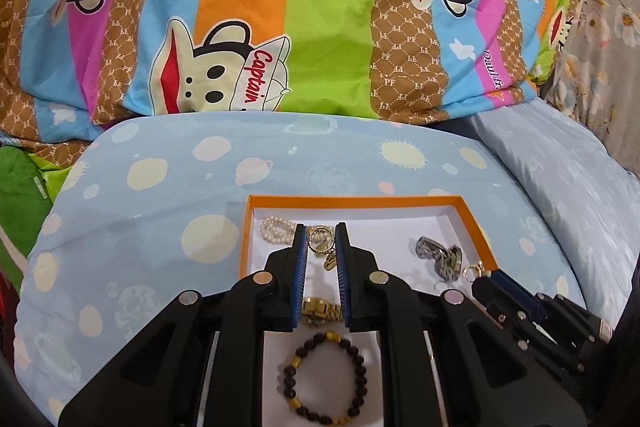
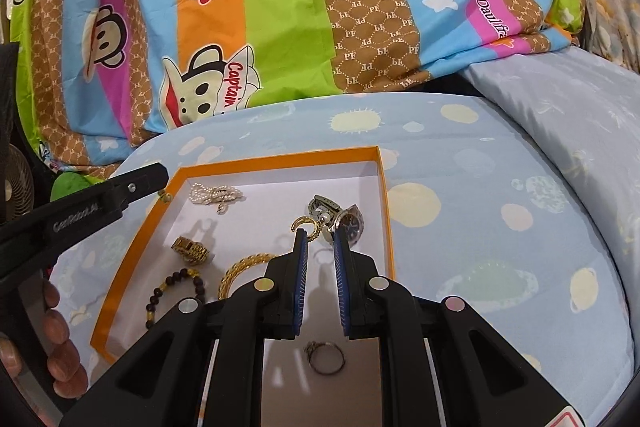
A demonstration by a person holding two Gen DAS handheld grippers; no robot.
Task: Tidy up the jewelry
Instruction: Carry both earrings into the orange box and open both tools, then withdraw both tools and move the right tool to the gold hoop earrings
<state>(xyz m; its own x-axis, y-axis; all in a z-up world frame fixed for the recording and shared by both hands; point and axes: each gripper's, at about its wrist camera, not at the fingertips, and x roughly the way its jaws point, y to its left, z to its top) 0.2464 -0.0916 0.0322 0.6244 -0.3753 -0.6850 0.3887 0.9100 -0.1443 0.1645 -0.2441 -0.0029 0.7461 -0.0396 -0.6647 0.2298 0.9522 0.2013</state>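
My left gripper (image 1: 322, 231) nipping a gold charm earring (image 1: 320, 241), my right gripper (image 2: 320, 237) clamped on another gold earring (image 2: 306, 225), both above the orange box (image 1: 360, 202).
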